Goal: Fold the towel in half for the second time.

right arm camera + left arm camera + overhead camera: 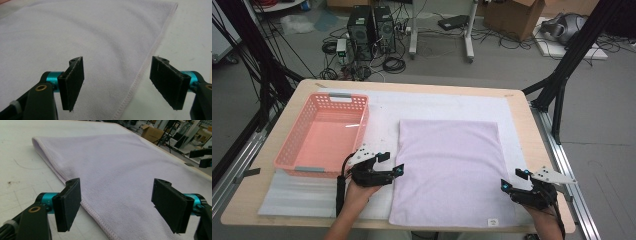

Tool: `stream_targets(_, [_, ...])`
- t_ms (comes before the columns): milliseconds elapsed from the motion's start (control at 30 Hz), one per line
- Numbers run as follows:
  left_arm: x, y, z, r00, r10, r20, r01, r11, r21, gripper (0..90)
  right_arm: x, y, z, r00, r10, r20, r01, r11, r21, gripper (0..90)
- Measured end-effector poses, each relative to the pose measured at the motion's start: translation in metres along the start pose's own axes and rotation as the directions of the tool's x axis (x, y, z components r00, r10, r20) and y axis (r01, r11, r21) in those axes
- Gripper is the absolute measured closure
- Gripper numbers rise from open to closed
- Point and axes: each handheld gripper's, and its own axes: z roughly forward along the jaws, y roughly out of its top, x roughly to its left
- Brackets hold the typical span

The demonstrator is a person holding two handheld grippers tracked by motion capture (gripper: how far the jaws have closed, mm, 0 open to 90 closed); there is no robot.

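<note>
A lilac towel [447, 170] lies flat on a white mat [382, 107], with a small label at its near right corner. My left gripper [392, 162] stands open at the towel's left edge. In the left gripper view the hemmed edge of the towel [120, 165] runs between the jaws of that gripper [116, 202], and the pads are clear of the cloth. My right gripper [513, 179] is open at the towel's right edge, near the front corner. In the right gripper view the towel [87, 37] has its hem between the spread jaws of that gripper [117, 82].
An empty pink basket [287, 150] sits on the table's left side, just behind my left hand. The wooden table edge [524, 120] runs close to the right of the towel. Beyond the table are computer towers, cables and black frame legs.
</note>
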Motion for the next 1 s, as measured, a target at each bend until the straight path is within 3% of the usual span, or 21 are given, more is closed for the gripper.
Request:
stream_targets(200, [0.003, 0.004, 0.007, 0.9999, 0.002, 0.013, -0.002, 1.0000, -0.001, 25.7, -0.002, 0.002, 0.008, 0.9998, 0.010, -0.017, -0.010, 0.9999, 0.014, 26.6])
stream_targets(433, [0.010, 0.021, 0.024, 0.9985, 0.033, -0.045, -0.033, 0.9994, -0.009, 26.7, -0.014, 0.019, 0.023, 0.9997, 0.007, -0.024, -0.007, 0.9998, 0.019, 26.7])
stream_targets(500, [0.014, 0.029, 0.032, 0.9975, 0.045, -0.055, -0.044, 0.9988, 0.021, 32.7, -0.019, 0.026, 0.030, 0.9998, 0.002, -0.022, -0.002, 0.9998, 0.021, 27.0])
stream_targets(567, [0.019, 0.035, 0.041, 0.9966, 0.024, -0.079, -0.020, 0.9985, 0.051, 38.0, -0.025, 0.033, 0.038, 0.9998, 0.006, -0.019, -0.005, 0.9997, 0.025, 27.5])
stream_targets(767, [0.041, 0.048, 0.066, 0.9888, 0.021, -0.148, -0.005, 0.9941, 0.109, 39.9, -0.039, 0.047, 0.062, 0.9998, 0.015, -0.009, -0.015, 0.9979, 0.064, 29.7])
stream_targets(833, [0.050, 0.046, 0.073, 0.9893, -0.009, -0.146, 0.022, 0.9960, 0.087, 43.5, -0.043, 0.050, 0.067, 0.9998, 0.020, -0.007, -0.020, 0.9968, 0.078, 29.9])
stream_targets(900, [0.059, 0.041, 0.080, 0.9829, -0.035, -0.181, 0.057, 0.9918, 0.114, 46.1, -0.048, 0.052, 0.073, 0.9996, 0.027, -0.012, -0.026, 0.9965, 0.079, 30.2])
stream_targets(967, [0.064, 0.041, 0.086, 0.9773, -0.056, -0.204, 0.090, 0.9829, 0.161, 46.4, -0.052, 0.053, 0.078, 0.9992, 0.038, -0.014, -0.036, 0.9952, 0.091, 30.2])
stream_targets(1000, [0.065, 0.042, 0.088, 0.9774, -0.050, -0.206, 0.084, 0.9835, 0.161, 46.0, -0.054, 0.054, 0.081, 0.9994, 0.031, -0.013, -0.029, 0.9948, 0.097, 30.2])
